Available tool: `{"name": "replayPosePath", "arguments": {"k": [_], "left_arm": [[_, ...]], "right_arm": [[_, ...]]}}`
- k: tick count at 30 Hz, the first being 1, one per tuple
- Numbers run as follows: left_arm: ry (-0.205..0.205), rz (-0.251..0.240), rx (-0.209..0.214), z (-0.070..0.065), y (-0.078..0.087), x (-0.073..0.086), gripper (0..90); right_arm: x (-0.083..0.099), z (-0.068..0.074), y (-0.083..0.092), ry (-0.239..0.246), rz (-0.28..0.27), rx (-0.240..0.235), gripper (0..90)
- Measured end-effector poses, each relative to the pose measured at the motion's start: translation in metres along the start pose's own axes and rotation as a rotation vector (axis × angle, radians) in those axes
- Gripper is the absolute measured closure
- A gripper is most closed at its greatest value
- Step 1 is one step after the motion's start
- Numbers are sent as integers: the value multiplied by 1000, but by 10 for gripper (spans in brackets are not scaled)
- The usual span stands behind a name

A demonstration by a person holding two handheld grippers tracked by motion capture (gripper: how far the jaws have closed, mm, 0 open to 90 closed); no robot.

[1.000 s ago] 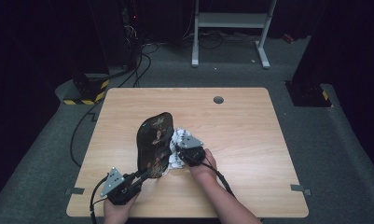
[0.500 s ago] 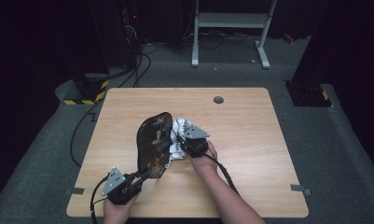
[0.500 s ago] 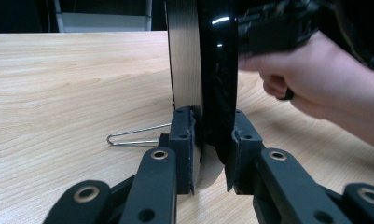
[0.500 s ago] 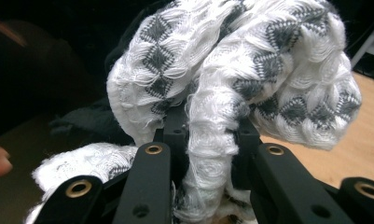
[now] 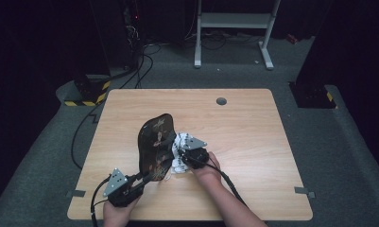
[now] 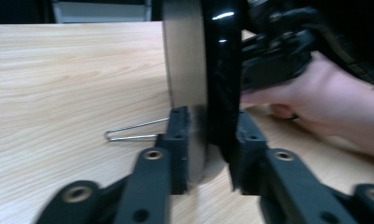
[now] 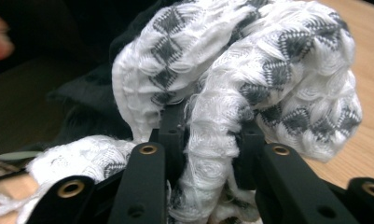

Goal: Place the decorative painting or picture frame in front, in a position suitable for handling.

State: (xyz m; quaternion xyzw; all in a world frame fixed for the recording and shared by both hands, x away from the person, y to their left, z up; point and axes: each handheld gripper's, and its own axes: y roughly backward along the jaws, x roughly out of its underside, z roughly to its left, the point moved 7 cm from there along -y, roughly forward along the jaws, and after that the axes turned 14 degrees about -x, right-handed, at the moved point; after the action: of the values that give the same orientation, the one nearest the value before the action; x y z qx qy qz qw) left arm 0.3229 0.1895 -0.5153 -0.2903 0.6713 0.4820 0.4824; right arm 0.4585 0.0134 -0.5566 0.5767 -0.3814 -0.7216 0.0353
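A dark oval lacquered plate with a floral pattern (image 5: 155,146) is stood on edge near the middle of the light wooden table (image 5: 244,137), leaning toward 1 o'clock in the high view. Its lower rim is gripped by the left gripper (image 5: 147,176); in the left gripper view the rim sits between the two black jaws, both pads against it, though the jaws have just been easing apart.

A white cloth with a grey diamond weave (image 5: 180,152) is bunched against the plate's face at its 3 o'clock side. The cloth is pinched by the right gripper (image 5: 183,158); in the right gripper view a thick fold (image 7: 208,140) is caught between the jaws, which have likewise just been opening a little while the fabric remains between them.

A thin bent wire clip (image 6: 133,131) lies on the table behind the plate, at 9 o'clock in the left gripper view.

Step judged in hand: wiping the plate's face with the cloth while the plate is steadied upright. For the next move, the left grip would need to be firm enough that the plate does not slip, and the cloth should be swept across the face without dropping the fold.
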Motion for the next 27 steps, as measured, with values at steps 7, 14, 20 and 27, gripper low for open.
{"name": "replayPosePath", "arguments": {"k": [7,14,20,27], "left_arm": [[-10,-46,-25,-5,7,-28,550],[18,-77,-62,-3,2,-66,627],[25,-78,-140,-2,-1,-69,777],[41,-88,-144,-1,-1,-67,780]], "right_arm": [[0,19,11,40,-43,-30,709],[-4,33,7,89,-61,-66,699],[-4,55,6,121,-69,-117,704],[-7,105,9,244,-95,-183,709]]}}
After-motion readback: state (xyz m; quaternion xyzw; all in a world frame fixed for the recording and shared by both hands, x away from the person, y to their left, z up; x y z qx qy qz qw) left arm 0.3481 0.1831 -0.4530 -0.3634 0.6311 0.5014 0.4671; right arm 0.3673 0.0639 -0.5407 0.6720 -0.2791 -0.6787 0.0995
